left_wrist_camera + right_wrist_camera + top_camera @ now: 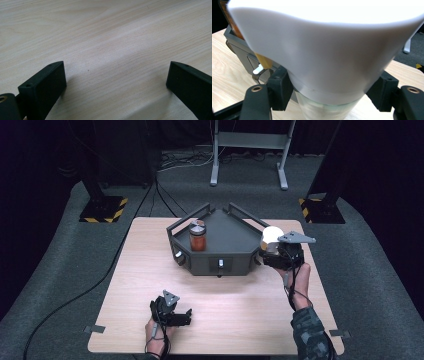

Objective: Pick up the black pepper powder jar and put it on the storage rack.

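While clamped on white-lidded jar (324, 62), right gripper (272, 251) holds it upright just off the right corner of dark tray (220, 257), above the bench (225, 305) near its right edge. Fingers (278, 87) pinch the glass just under the lid. Long axis vertical; tray lies to the left. Left gripper (186, 316) idle near front edge, fingers (45, 85) spread wide, nothing between. Orange-filled jar (198, 236) already in tray.

Wooden table (225, 310), dark tray (235, 245), amber jar (198, 236), metal stand (248, 150)
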Demonstrator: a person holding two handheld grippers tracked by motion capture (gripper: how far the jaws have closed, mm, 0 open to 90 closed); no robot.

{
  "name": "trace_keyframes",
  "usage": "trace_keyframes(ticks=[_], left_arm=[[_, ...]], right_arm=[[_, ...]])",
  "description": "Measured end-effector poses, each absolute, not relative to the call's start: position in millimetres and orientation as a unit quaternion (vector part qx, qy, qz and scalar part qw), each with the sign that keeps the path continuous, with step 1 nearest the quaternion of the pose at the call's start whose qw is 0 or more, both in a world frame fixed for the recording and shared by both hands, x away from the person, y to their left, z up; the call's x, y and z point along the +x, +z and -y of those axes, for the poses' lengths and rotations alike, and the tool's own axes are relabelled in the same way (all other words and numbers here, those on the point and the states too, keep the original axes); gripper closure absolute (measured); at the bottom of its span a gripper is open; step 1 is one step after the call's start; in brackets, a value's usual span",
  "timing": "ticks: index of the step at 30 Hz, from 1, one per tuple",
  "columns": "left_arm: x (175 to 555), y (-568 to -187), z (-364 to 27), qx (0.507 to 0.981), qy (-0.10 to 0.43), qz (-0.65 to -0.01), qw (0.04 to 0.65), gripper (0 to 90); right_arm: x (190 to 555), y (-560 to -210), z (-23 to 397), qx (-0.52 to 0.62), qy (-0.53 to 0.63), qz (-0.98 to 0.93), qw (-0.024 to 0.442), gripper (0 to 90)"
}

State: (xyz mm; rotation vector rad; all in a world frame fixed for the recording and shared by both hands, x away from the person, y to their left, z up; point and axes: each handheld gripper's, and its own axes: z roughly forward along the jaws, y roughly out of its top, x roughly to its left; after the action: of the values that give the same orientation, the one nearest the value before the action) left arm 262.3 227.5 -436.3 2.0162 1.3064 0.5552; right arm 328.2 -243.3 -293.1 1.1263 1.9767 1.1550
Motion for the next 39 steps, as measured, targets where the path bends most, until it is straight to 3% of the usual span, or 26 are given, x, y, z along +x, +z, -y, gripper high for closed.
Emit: trace_keyframes(ticks=[39], left_arm=[[263, -436, -228, 0.772, 0.212, -0.498, 0.332, 2.7]], right_arm=[[352, -280, 227, 0.412, 0.436, -0.750, 0.279, 29.6]])
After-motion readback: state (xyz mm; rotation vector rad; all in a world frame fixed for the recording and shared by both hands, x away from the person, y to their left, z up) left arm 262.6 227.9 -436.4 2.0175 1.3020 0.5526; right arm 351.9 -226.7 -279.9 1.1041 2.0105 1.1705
